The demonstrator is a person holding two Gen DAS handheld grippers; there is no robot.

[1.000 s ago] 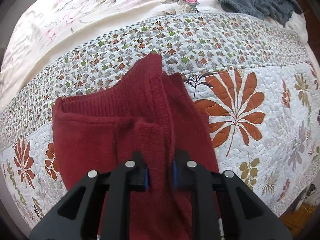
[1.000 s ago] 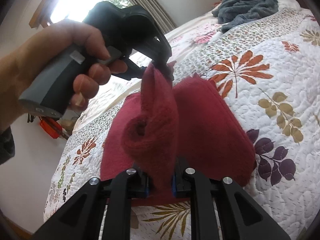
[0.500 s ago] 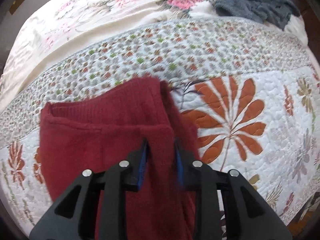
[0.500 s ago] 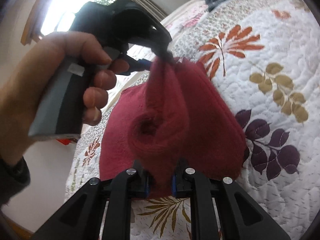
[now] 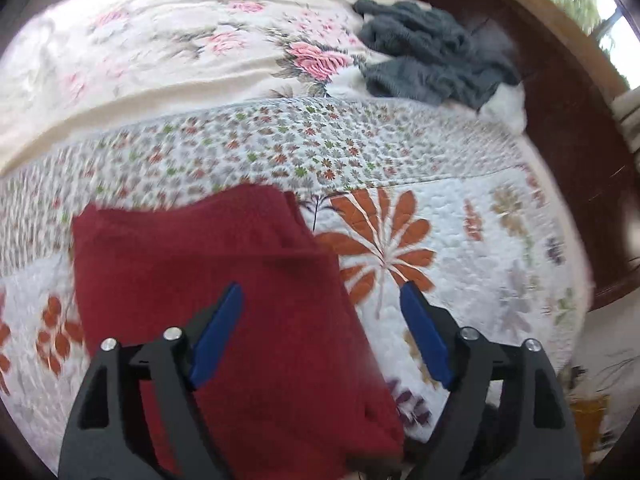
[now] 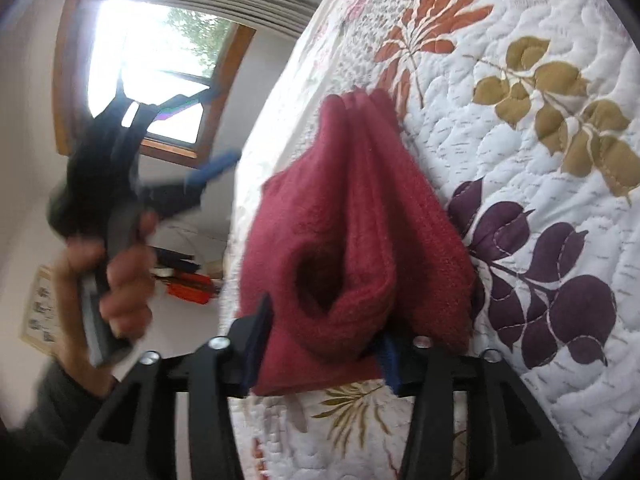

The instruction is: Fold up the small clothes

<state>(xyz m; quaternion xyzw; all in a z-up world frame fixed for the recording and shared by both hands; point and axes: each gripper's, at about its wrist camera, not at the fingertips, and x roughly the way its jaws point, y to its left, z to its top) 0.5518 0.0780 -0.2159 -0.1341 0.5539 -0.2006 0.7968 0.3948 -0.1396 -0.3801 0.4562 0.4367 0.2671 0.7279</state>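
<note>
A person's hand (image 6: 116, 280) at the far left of the right wrist view grips the handle of the left hand-held gripper (image 5: 320, 300), blurred, lifted well clear of the bed. Its blue jaws are spread wide and hold nothing.

Below it, in the left wrist view, a dark red knitted garment (image 5: 224, 300) lies folded on the floral quilt (image 5: 460, 240) of the bed. Its long axis runs straight away from that hand-held gripper, with the nearest edge under the jaws.

To the right, the right hand-held gripper (image 6: 324, 344) has its jaws partly parted, with a rolled fold of the garment bulging between them. Whether they pinch the cloth cannot be told. This hand-held gripper is the nearer one and appears to touch the garment. A grey knit (image 5: 432, 60) lies crumpled far off by the headboard.
</note>
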